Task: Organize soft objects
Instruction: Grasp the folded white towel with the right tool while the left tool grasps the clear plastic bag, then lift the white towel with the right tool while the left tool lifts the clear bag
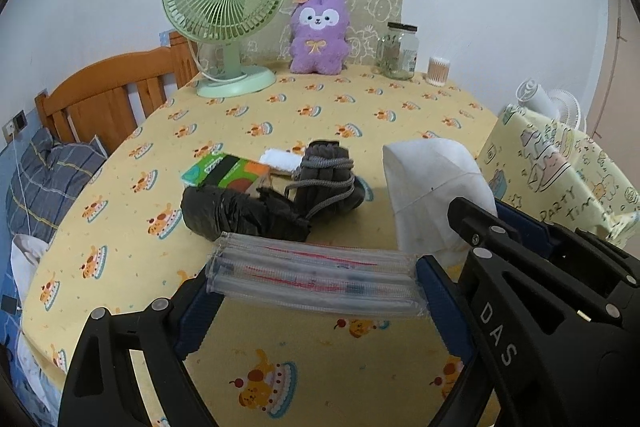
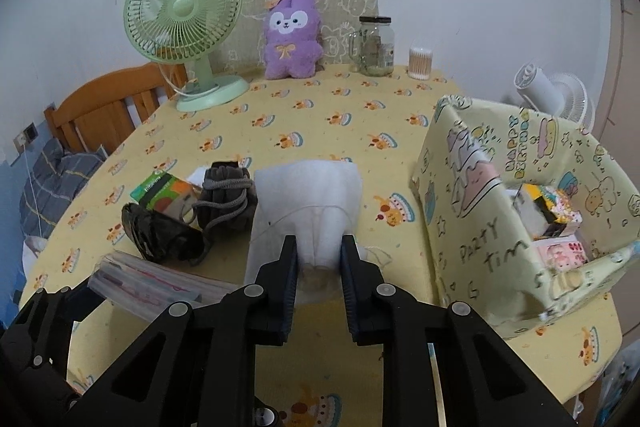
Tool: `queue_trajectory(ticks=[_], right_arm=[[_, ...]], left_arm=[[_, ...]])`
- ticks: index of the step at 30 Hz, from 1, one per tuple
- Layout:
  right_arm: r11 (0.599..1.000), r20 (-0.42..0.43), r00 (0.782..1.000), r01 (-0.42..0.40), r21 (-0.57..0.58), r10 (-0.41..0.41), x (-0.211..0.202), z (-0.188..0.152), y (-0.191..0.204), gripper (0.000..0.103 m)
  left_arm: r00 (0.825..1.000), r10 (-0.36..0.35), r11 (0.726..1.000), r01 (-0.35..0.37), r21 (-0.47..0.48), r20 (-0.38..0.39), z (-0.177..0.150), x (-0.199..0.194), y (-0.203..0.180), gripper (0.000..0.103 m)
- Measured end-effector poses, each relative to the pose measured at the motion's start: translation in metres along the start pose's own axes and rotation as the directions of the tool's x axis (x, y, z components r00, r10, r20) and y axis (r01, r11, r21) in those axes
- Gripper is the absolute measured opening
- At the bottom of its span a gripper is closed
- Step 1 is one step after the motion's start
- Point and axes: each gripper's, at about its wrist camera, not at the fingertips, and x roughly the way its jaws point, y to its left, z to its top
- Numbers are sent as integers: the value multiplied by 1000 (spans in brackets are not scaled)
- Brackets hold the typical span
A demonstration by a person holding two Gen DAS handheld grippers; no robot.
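Observation:
My left gripper is shut on a clear plastic pack of face masks, held by its two ends just above the table; the pack also shows in the right wrist view. My right gripper is shut on a white soft pouch, which also shows in the left wrist view. Beside them lie a black crumpled bag, a grey drawstring pouch, a green tissue packet and a white folded cloth. A yellow patterned storage box stands to the right with packets inside.
A green desk fan, a purple plush toy, a glass jar and a cotton swab tub stand along the far edge of the yellow tablecloth. A wooden bed headboard is at the left.

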Motion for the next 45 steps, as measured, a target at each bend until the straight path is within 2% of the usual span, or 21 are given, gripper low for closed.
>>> queue_trajectory(ticks=[45], right_arm=[[1000, 143, 989, -20, -3, 20, -61, 71, 3, 23]], left_arm=[[987, -4, 1000, 1, 18, 161, 66, -56, -2, 93]])
